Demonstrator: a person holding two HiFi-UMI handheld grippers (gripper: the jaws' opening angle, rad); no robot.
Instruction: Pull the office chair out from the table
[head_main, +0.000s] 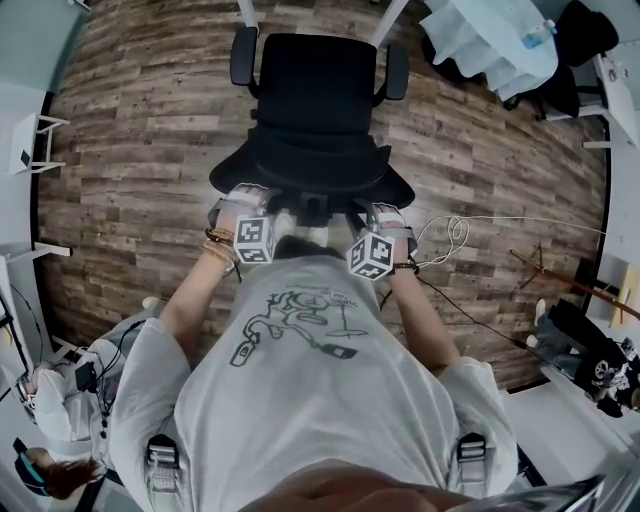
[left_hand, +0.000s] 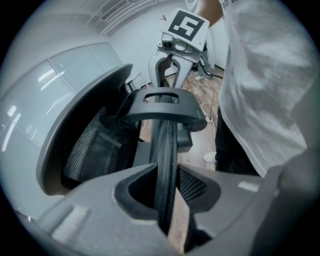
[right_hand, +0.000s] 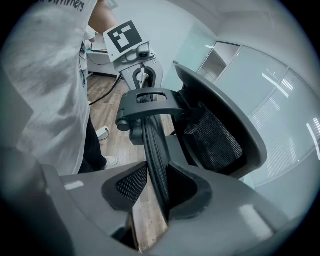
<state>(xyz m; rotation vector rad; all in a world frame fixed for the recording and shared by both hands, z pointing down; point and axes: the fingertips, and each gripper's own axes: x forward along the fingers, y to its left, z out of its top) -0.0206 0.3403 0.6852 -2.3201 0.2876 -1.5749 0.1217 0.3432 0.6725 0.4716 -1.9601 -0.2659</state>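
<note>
A black office chair (head_main: 315, 100) stands on the wood floor right in front of me, its seat pointing away and its mesh backrest (head_main: 310, 175) nearest me. My left gripper (head_main: 238, 198) is shut on the backrest's top rim at the left. In the left gripper view the ribbed rim (left_hand: 165, 155) runs up between the pads of this left gripper (left_hand: 167, 192). My right gripper (head_main: 378, 212) is shut on the same rim at the right. The right gripper view shows that rim (right_hand: 152, 150) pinched in the right gripper (right_hand: 157, 192). Two white legs (head_main: 246, 12), perhaps the table's, show beyond the chair.
A white table (head_main: 495, 45) with a dark chair stands at the far right. A light cable (head_main: 452, 235) loops over the floor right of me, near a wooden stand (head_main: 560, 280). A white shelf (head_main: 35, 140) lines the left wall. Another person (head_main: 55, 405) sits at the lower left.
</note>
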